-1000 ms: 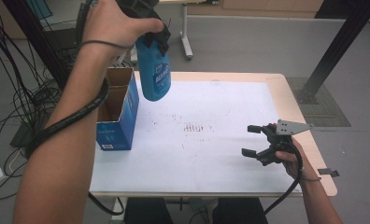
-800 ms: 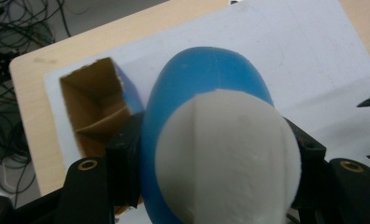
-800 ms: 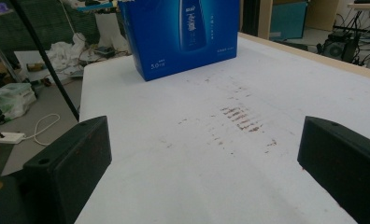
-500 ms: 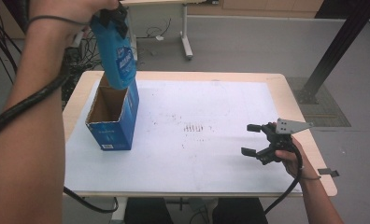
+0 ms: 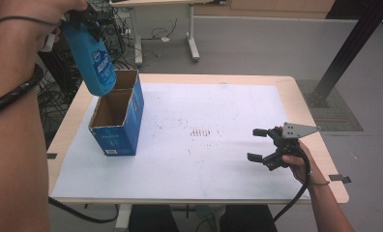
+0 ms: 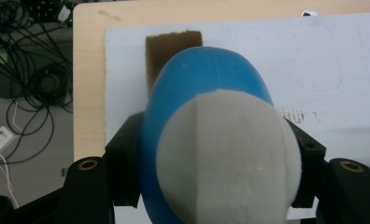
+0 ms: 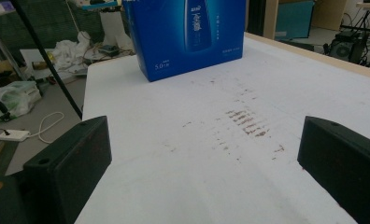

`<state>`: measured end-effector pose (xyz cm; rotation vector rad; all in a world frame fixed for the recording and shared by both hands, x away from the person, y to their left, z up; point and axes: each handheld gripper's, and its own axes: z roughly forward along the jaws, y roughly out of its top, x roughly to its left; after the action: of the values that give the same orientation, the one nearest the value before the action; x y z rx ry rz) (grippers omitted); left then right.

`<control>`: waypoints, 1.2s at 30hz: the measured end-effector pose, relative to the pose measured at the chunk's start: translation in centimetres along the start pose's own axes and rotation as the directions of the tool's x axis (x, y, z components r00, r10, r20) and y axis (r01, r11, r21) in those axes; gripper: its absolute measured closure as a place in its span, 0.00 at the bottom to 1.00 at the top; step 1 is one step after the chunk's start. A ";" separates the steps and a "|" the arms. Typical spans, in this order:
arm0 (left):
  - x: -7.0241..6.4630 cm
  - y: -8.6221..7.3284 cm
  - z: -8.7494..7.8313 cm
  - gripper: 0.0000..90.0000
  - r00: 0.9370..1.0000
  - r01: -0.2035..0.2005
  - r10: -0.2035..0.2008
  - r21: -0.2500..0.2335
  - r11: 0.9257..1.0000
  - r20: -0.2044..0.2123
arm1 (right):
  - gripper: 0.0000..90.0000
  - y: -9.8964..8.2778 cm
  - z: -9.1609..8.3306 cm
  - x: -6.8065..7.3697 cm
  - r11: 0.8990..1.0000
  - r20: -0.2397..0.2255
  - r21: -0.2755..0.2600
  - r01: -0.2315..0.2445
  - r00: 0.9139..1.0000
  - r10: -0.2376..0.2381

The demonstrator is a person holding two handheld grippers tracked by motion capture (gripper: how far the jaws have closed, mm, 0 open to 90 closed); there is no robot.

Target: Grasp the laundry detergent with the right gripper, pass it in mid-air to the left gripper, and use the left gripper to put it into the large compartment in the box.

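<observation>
Above the open blue box (image 5: pixel 117 121) the left claw (image 5: pixel 85 21) grips the blue bottle (image 5: pixel 94 60); straighten it before lowering. Right of the box, the right claw (image 5: pixel 267 145) rests open.

Right gripper (image 7: pixel 206 172) jaws stand wide apart, empty, over stained white sheet (image 7: pixel 248 154); blue box (image 7: pixel 188 35) upright well ahead.

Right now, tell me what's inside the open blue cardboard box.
The blue cardboard box shows only bare brown inner walls. Its floor is hidden, and the blue plastic bottle in the left gripper covers one corner.
</observation>
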<state>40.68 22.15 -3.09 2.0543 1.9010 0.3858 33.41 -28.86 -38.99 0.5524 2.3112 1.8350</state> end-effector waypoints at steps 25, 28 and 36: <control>0.4 -1.0 7.6 0.41 1.000 0.018 -0.018 0.138 0.990 0.000 | 0.03 -0.4 -0.4 0.0 1.000 0.007 -0.002 -0.007 1.000 0.007; 0.5 -1.1 8.1 0.41 1.000 0.023 -0.023 0.147 0.989 0.002 | 0.03 -0.4 -0.4 0.1 1.000 0.006 -0.002 -0.008 1.000 0.008; 0.9 -1.5 10.0 0.41 1.000 0.028 -0.029 0.187 0.982 0.000 | 0.03 -0.6 -0.3 0.1 1.000 0.006 -0.006 -0.011 1.000 0.011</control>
<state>43.46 22.62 -12.87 2.1388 2.0314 0.2036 33.07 -29.21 -39.51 0.5703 2.3024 1.8419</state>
